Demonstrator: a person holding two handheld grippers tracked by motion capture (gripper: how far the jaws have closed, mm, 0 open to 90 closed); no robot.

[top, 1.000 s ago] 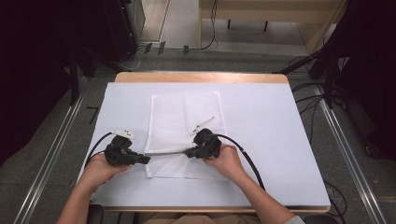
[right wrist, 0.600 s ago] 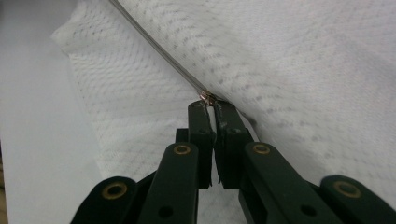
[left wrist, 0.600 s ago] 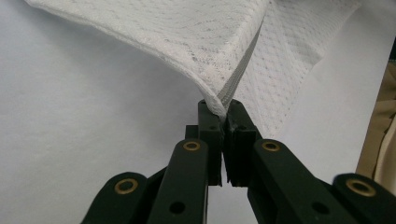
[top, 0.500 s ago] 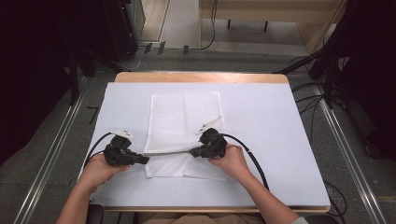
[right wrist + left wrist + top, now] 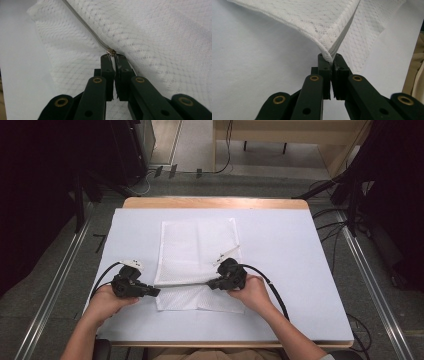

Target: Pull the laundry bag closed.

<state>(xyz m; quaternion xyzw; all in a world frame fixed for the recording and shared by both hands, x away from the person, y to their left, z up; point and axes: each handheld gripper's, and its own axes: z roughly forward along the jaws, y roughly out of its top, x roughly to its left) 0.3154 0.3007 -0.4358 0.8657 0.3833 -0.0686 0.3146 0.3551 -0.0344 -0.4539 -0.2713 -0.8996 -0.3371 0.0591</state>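
Both pairs of jaws are pressed together on the same white mesh bag (image 5: 197, 255). The left gripper (image 5: 150, 291) pinches the bag's near-left corner, where the grey zipper (image 5: 343, 37) ends at the folded hem; in the left gripper view the fabric rises from the jaw tips and fans away to the far side. The right gripper (image 5: 212, 283) clamps the small metal zipper pull (image 5: 111, 52), with the zipper line running away from its tips across the mesh.

The bag lies on the pale sheet covering the table (image 5: 300, 250), a little left of centre, its far part flat and its near edge lifted slightly between the two grippers. The left hand (image 5: 107, 302) holds its gripper at the bag's left edge; the right hand (image 5: 252, 292) holds its gripper over the bag's near-right part. A black cable (image 5: 272, 287) loops from the right gripper toward the near edge.
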